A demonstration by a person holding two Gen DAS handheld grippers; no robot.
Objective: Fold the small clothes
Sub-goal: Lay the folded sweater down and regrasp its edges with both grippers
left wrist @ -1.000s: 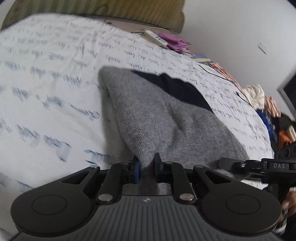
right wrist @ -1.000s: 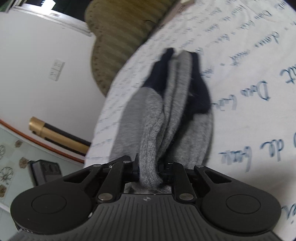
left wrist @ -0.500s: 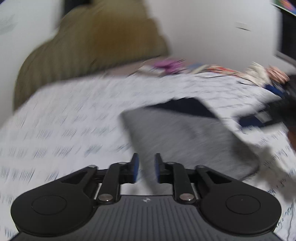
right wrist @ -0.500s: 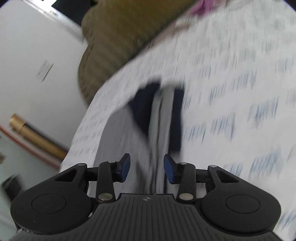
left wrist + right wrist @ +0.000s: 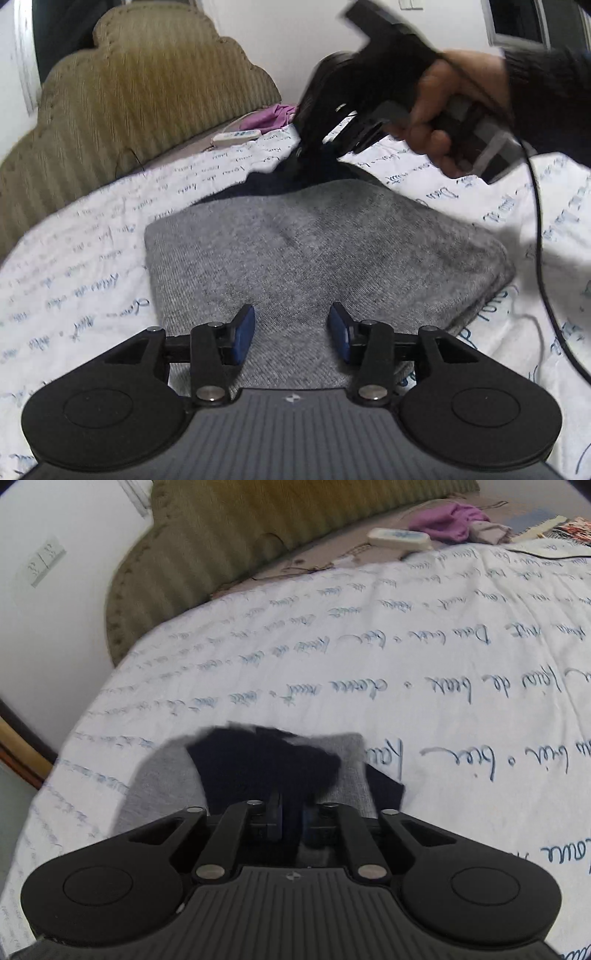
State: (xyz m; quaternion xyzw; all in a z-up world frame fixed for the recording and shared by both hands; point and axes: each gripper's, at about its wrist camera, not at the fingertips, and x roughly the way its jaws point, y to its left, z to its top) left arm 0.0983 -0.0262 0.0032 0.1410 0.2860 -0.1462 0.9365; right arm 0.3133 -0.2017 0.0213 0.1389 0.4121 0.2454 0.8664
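One garment: a grey knit piece (image 5: 314, 251) with a dark navy band (image 5: 273, 182) at its far end, lying flat on the bed sheet (image 5: 74, 266).
Garment, left wrist view: the grey cloth spreads out ahead of and beneath the left gripper (image 5: 291, 328); its near part runs under the tool body, and its far navy end rises toward the other gripper.
Left fingers: spread wide apart, blue pads (image 5: 245, 326) facing each other over the grey cloth — nothing pinched between them; whether the tips touch the fabric cannot be told.
Garment, right wrist view: the navy band (image 5: 266, 764) bunches up just ahead of the right gripper (image 5: 291, 818), with grey cloth (image 5: 162, 775) showing on either side of it.
Right fingers: drawn close together with dark navy fabric in the narrow gap — pinching the band.
Right gripper, left wrist view: held by a bare hand (image 5: 454, 110) above the far end of the garment, its tip (image 5: 314, 147) down at the navy band; the picture is blurred there.
Cable: a black cord (image 5: 539, 236) hangs from the right tool across the sheet.
Bed sheet: white with lines of blue handwriting print (image 5: 369, 657).
Headboard: olive, ribbed, scalloped top (image 5: 147, 85), behind the bed.
Far edge of bed: a white remote (image 5: 400, 537) and a purple cloth (image 5: 450, 518) beside it.
Wall: white, with a light switch plate (image 5: 46, 563).
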